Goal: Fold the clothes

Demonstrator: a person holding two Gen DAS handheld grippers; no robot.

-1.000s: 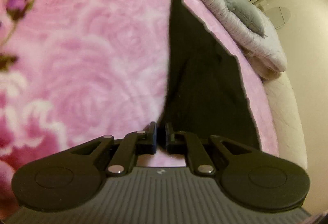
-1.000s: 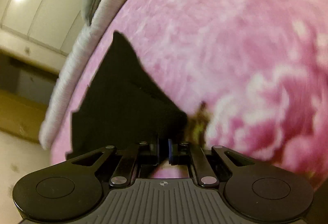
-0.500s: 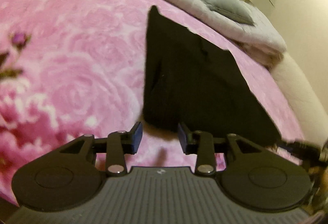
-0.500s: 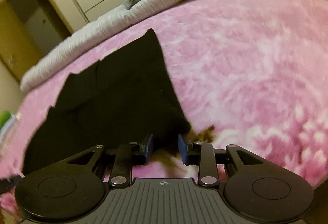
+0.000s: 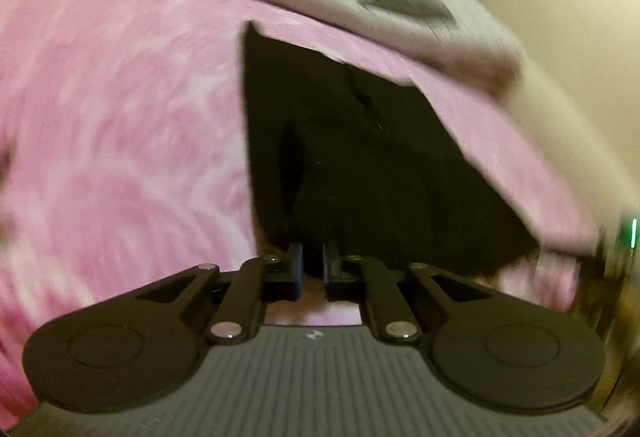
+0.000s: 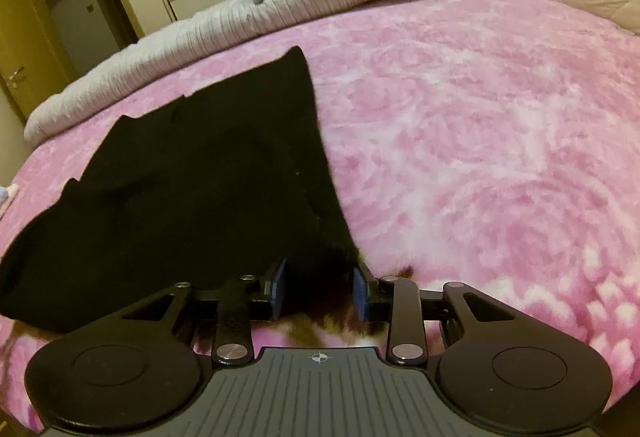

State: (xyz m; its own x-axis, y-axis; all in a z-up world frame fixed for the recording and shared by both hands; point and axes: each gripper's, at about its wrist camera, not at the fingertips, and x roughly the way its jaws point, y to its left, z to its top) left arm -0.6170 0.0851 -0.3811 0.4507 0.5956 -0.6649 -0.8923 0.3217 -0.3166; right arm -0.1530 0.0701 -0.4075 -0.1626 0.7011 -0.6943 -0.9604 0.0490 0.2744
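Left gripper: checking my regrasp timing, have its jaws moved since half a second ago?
Yes. The left gripper has just been closing; its jaws now pinch the black garment edge.

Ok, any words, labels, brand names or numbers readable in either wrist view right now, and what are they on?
No readable words or numbers in either view.
Left gripper: a small pale mark on its ribbed body, too blurred to read.
Right gripper: a small crosshair symbol on its ribbed body, no lettering.
Black garment: no tag or print visible.
Pink blanket: rose pattern only.

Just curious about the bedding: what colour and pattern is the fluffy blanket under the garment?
Pink with paler rose swirls, clearest in the right wrist view: fluffy blanket.
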